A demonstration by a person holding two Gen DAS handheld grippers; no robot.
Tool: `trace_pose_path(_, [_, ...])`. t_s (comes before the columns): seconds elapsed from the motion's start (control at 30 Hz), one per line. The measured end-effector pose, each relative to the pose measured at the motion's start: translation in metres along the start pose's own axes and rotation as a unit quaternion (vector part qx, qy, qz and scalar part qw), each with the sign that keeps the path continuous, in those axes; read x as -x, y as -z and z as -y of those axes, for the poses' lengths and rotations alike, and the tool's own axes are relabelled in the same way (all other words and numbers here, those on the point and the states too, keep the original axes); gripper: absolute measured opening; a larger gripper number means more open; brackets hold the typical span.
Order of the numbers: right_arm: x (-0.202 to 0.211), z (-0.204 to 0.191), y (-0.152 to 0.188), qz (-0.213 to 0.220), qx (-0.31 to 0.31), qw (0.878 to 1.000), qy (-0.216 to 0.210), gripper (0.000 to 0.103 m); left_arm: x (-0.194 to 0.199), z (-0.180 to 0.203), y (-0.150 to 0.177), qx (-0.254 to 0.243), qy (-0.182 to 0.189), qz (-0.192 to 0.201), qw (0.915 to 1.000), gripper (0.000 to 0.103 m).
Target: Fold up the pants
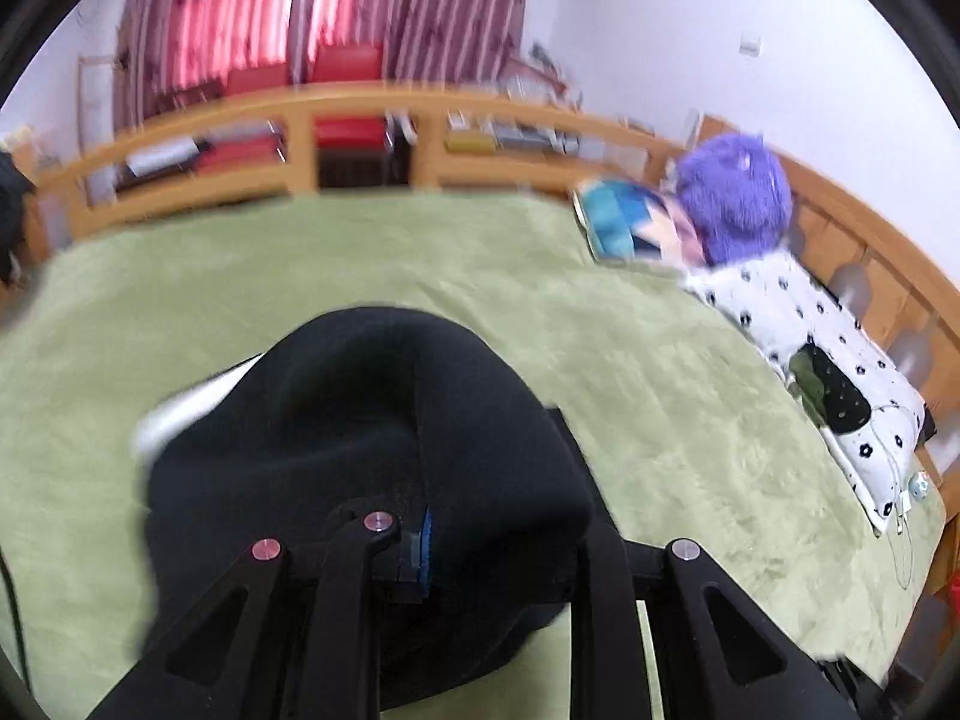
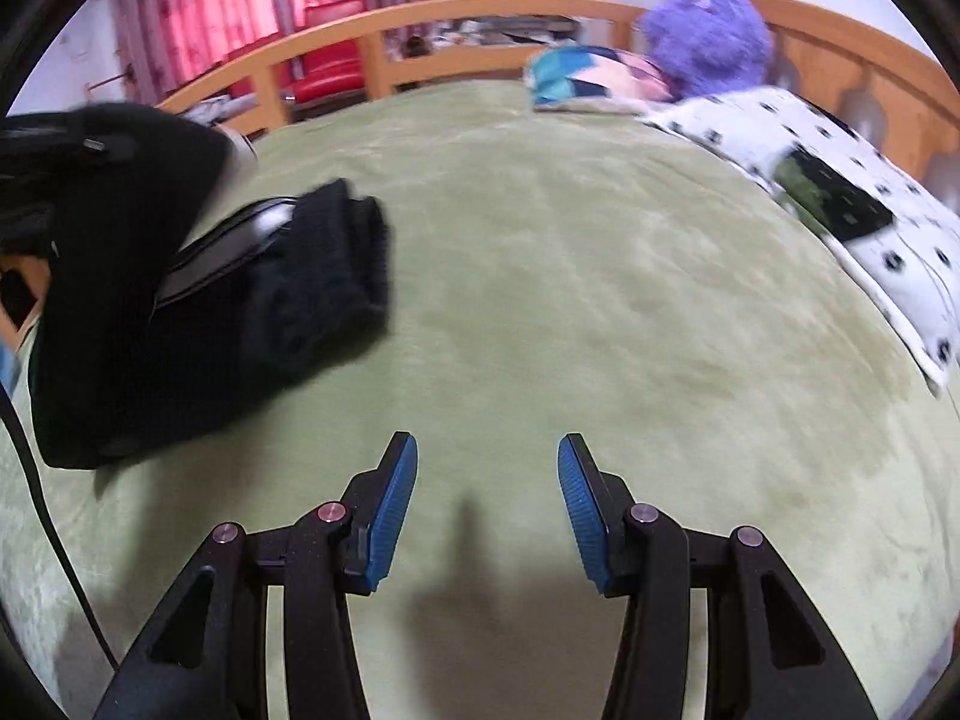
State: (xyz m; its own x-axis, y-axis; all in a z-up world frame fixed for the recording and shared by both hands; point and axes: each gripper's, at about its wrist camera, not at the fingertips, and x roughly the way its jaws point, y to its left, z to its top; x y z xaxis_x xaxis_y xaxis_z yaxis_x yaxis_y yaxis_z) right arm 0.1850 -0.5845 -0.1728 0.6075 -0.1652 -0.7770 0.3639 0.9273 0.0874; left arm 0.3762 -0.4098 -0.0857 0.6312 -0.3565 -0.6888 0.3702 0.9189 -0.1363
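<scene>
Fingers [image 1: 420,540] of left gripper [image 1: 480,546] pinched tight on black pants [image 1: 360,450], bunched and lifted just above green bed [image 1: 660,390]. Fingers [image 2: 393,498] of right gripper [image 2: 487,501] wide apart, holding nothing, beside pants.

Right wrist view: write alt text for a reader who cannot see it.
The right tool hangs open and empty over a green blanket, its blue pads apart. To its left, bunched black pants lie on the blanket. Far off sit a purple plush toy, a spotted white pillow and a wooden bed rail.
</scene>
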Motion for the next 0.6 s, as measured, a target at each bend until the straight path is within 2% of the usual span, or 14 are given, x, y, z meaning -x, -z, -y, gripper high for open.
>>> trace_pose_path(0.03, [0.002,0.008,0.004,-0.004,-0.007,1.000,0.009,0.048,-0.020,0.007,0.007,0.002,0.004,-0.021,0.9998,0.019])
trace_pose_path(0.07, [0.005,0.015,0.009,-0.007,-0.012,1.000,0.017,0.049,-0.038,0.015,0.019,0.004,0.005,-0.023,0.9997,0.019])
trace_pose_path(0.2, [0.019,0.026,0.024,-0.011,-0.009,0.999,0.030,0.048,-0.046,0.030,0.041,-0.016,-0.017,-0.011,0.9997,0.022])
trace_pose_path(0.23, [0.021,0.026,0.027,-0.013,-0.005,0.999,0.031,0.048,-0.044,0.032,0.042,-0.021,-0.015,-0.018,0.9995,0.025])
trace_pose_path(0.27, [0.021,0.024,0.028,-0.014,-0.001,0.999,0.034,0.048,-0.041,0.032,0.042,-0.024,-0.005,-0.024,0.9994,0.038])
trace_pose_path(0.3, [0.020,0.022,0.028,-0.014,0.001,0.999,0.032,0.048,-0.037,0.031,0.041,-0.019,0.019,-0.028,0.9992,0.053])
trace_pose_path(0.33, [0.019,0.019,0.027,-0.012,0.004,1.000,0.029,0.048,-0.031,0.028,0.040,-0.010,0.049,-0.032,0.9982,0.057])
trace_pose_path(0.4, [0.018,0.010,0.022,-0.004,0.009,1.000,0.020,0.048,-0.015,0.025,0.035,-0.001,0.084,-0.036,0.9958,0.060])
trace_pose_path(0.53, [0.019,-0.008,0.002,0.027,0.019,0.999,-0.002,0.049,0.040,0.003,0.030,-0.014,0.098,0.001,0.9951,0.064])
trace_pose_path(0.6, [0.019,-0.024,-0.010,0.047,0.031,0.998,-0.026,0.049,0.066,-0.019,0.029,-0.016,0.070,0.018,0.9972,0.074])
